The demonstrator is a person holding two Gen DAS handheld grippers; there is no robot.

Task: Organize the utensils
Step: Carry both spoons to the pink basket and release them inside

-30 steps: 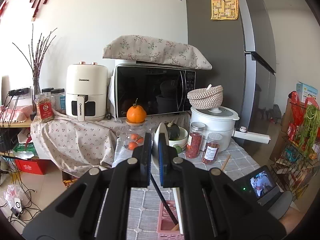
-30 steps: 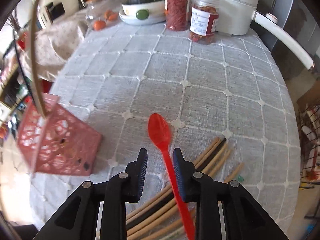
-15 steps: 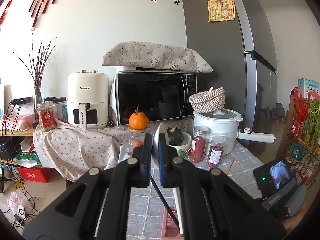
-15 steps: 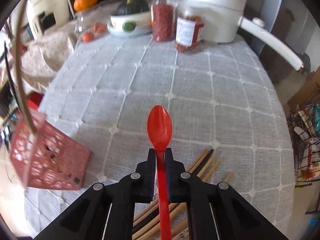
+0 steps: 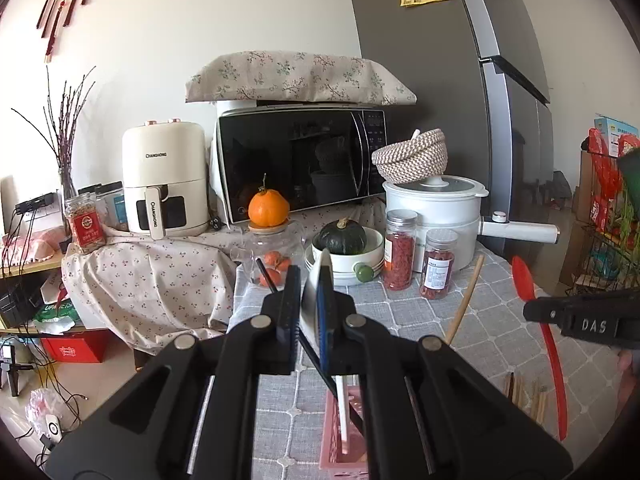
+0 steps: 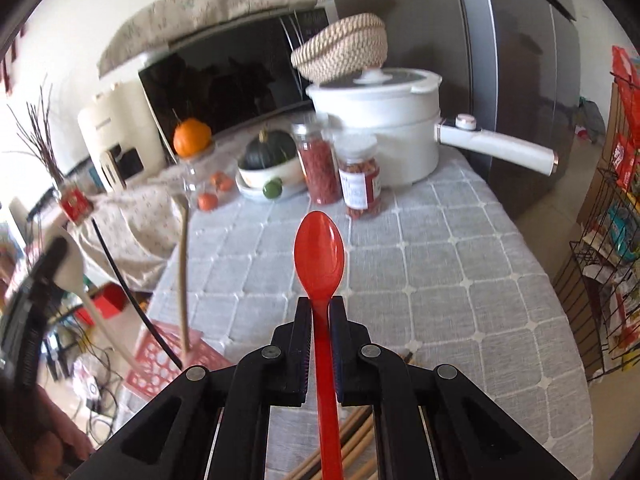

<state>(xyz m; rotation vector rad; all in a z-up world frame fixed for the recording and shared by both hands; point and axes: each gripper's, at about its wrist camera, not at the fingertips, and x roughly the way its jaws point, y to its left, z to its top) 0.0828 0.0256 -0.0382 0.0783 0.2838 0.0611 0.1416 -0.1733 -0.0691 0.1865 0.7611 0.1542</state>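
Step in hand: carrying a picked utensil to the holder. The right tongs (image 6: 320, 312) were clamped on the neck of the red spoon (image 6: 319, 254), bowl forward and clear of the counter (image 6: 460, 280), pitched downward. The left tongs (image 5: 308, 304) were clamped on a white spoon (image 5: 320, 280) standing in the pink basket (image 5: 340, 436), pointing near level. From the right view the basket (image 6: 160, 360) lay at 8 o'clock. Next move, as judged: swing the red spoon over the basket and lower it handle-first among the upright utensils. Loose chopsticks (image 6: 360, 440) remained under the right tongs.
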